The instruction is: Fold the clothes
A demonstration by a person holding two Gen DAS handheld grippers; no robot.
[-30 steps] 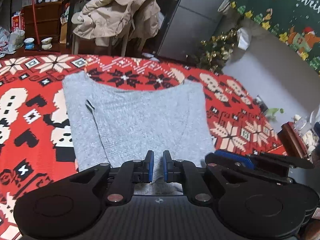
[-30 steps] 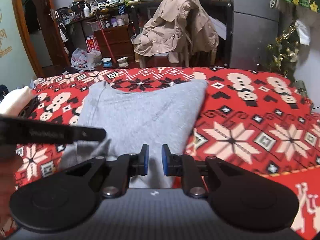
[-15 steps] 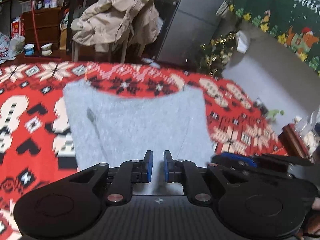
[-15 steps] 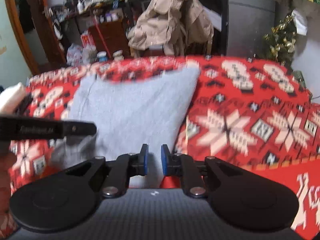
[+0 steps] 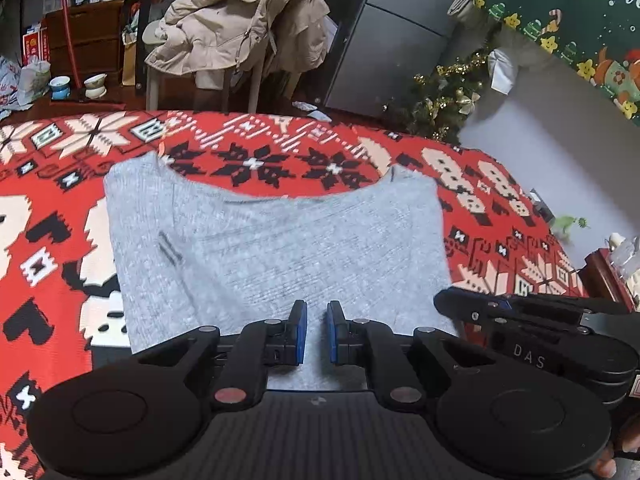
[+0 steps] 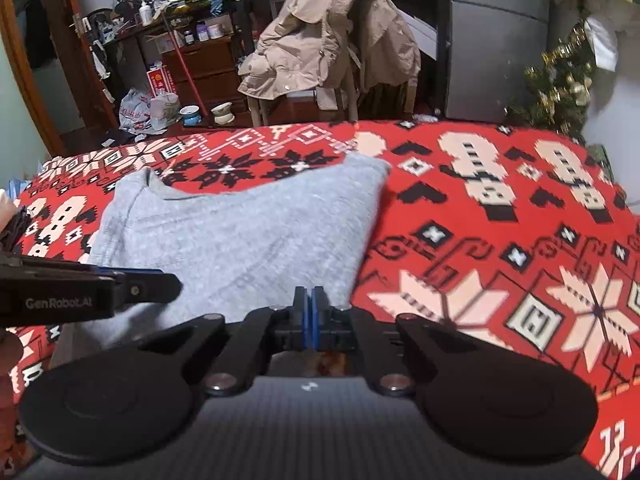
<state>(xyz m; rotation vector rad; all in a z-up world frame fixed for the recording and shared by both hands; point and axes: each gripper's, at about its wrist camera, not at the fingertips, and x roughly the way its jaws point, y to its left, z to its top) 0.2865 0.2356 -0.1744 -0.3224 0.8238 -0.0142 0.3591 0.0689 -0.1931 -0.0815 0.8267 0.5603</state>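
**Grey top on the red blanket, both tools at its near hem**

The red patterned blanket (image 5: 248,148) takes up most of the room from where I stand, and everything else sits against it. On its middle lies the grey top (image 5: 280,248), spread fairly flat with the neckline at the far end. Its sides look turned in, though I can't be sure how many folds it carries. Beyond the blanket's far edge a beige coat (image 6: 332,36) hangs over a chair.

At the blanket's near edge, the left gripper (image 5: 317,332) hovers over the hem with its jaws a little apart, nothing between them. The right gripper (image 6: 310,316) is at the hem's right corner, its jaws pressed together; whether cloth is pinched there I can't tell.

My guess is that a hem-to-neck fold is being set up. It would need both near corners held and lifted evenly.

Readable writing: "GenRobot.AI" and "DAS" on the tools.
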